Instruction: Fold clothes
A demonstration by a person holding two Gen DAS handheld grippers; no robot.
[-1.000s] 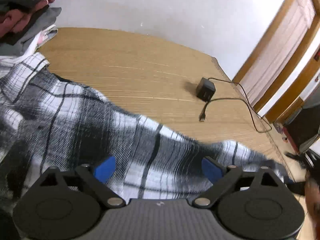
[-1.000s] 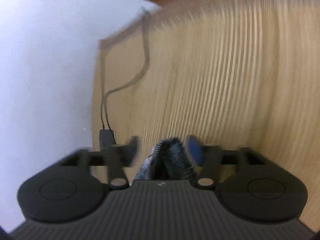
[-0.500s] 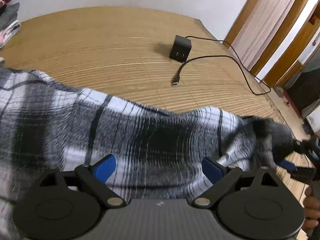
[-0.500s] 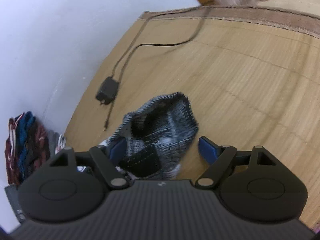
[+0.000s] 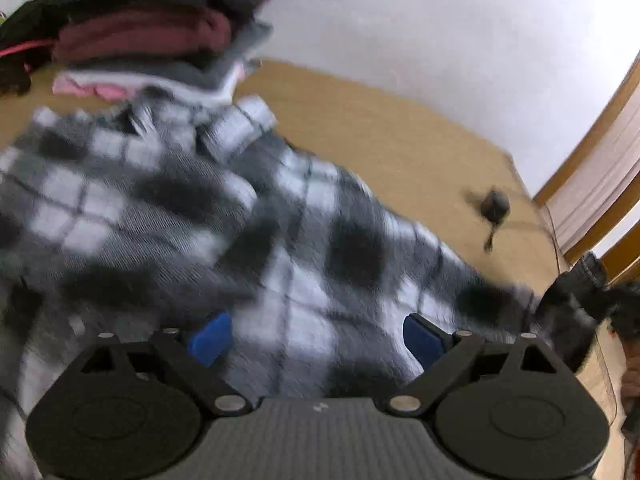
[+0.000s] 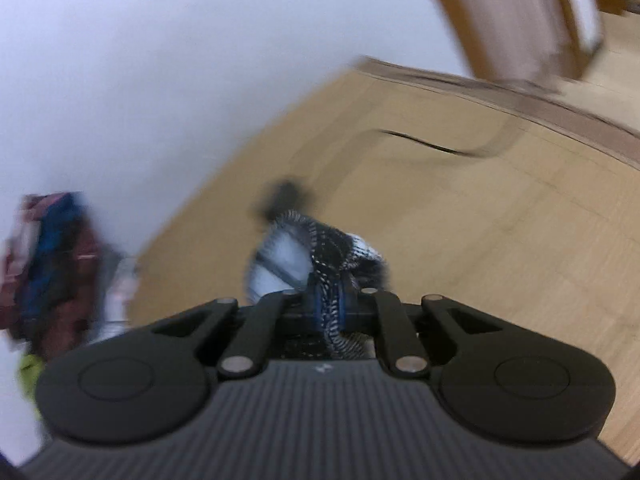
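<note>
The plaid shirt lies spread across the near part of the wooden counter, its long axis running from the collar end at upper left toward a drawn-out end at lower right. That end narrows into a dark bunched strip at the right border of the left wrist view. The left gripper hangs above the middle of the shirt with its blue fingers spread wide apart and nothing between them. The right gripper has its fingers clenched on a gathered fold of the shirt, which stands up in front of them. Both views are blurred, so fine folds cannot be read. A stack of folded clothes sits at the far left of the counter against the white wall, just beyond the collar. A black charger with its cable lies on bare wood to the far right, apart from the shirt. The counter's right edge curves down beside a wooden door frame. Bare wood extends between the shirt and the far edge of the counter.
</note>
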